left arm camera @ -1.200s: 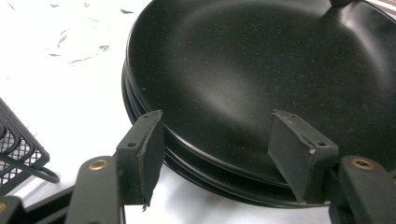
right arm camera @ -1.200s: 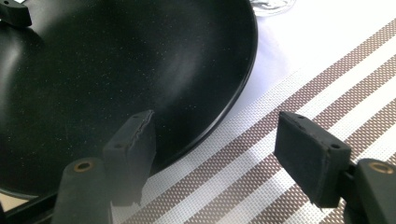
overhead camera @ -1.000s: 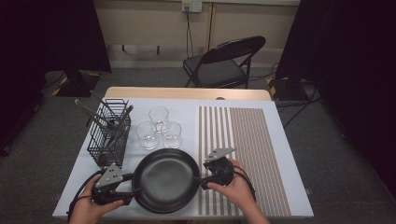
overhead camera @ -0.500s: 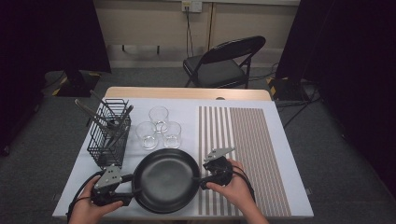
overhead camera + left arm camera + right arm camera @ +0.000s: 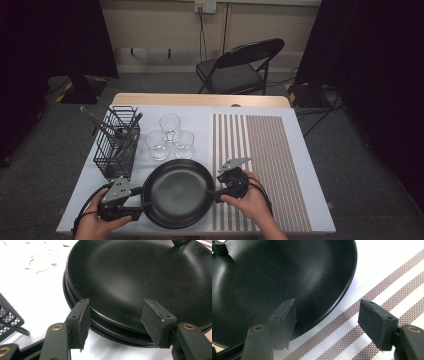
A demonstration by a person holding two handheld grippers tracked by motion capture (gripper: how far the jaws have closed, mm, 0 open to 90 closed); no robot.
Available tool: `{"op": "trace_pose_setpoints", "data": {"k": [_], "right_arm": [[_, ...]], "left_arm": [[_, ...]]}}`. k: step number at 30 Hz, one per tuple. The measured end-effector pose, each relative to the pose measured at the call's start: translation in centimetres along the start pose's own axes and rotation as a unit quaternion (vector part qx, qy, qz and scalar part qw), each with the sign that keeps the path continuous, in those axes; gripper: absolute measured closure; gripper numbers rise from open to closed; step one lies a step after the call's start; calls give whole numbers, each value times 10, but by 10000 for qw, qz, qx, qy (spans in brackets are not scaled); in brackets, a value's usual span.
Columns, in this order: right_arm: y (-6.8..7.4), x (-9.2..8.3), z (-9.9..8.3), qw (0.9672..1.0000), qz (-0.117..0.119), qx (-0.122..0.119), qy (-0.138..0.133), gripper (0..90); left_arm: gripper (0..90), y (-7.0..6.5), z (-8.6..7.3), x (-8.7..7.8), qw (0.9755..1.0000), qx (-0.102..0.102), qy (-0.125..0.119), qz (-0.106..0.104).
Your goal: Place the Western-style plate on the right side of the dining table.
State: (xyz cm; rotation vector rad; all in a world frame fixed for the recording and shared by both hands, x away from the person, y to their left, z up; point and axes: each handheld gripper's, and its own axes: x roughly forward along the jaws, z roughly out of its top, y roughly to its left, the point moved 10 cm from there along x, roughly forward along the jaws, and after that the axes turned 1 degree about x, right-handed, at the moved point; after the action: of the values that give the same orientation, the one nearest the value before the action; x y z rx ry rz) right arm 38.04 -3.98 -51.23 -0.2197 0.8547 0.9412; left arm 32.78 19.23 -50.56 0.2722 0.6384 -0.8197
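Black plates (image 5: 178, 192), stacked, sit low centre of the high view on the white table (image 5: 300, 165). Left gripper (image 5: 137, 210) at the stack's lower-left rim; its jaws have just been closing a little, rim between them, pads not yet pressing. Right gripper (image 5: 214, 192) at the stack's right rim, jaws apart, one over the dish, one over the striped mat (image 5: 260, 150). Wire basket (image 5: 117, 145) and three glasses (image 5: 170, 137) lie above the stack, left of centre.

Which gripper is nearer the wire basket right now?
Left. The left gripper sits just below the wire basket; the right gripper is across the black plates.
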Motion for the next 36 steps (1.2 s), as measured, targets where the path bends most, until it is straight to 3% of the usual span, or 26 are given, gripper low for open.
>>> {"op": "trace_pose_setpoints", "data": {"k": [9, 20, 36], "right_arm": [[-1, -2, 1, 10000, 9, 51, -20, 304], [-1, -4, 1, 9998, 65, 159, -48, 318], [0, -5, 1, 9996, 154, 242, -30, 343]], "left_arm": [[411, -7, 2, 6, 9999, -48, -52, -87], [423, -13, 6, 10, 9999, 56, -85, -70], [431, -13, 7, 11, 9999, 76, -69, -54]]}}
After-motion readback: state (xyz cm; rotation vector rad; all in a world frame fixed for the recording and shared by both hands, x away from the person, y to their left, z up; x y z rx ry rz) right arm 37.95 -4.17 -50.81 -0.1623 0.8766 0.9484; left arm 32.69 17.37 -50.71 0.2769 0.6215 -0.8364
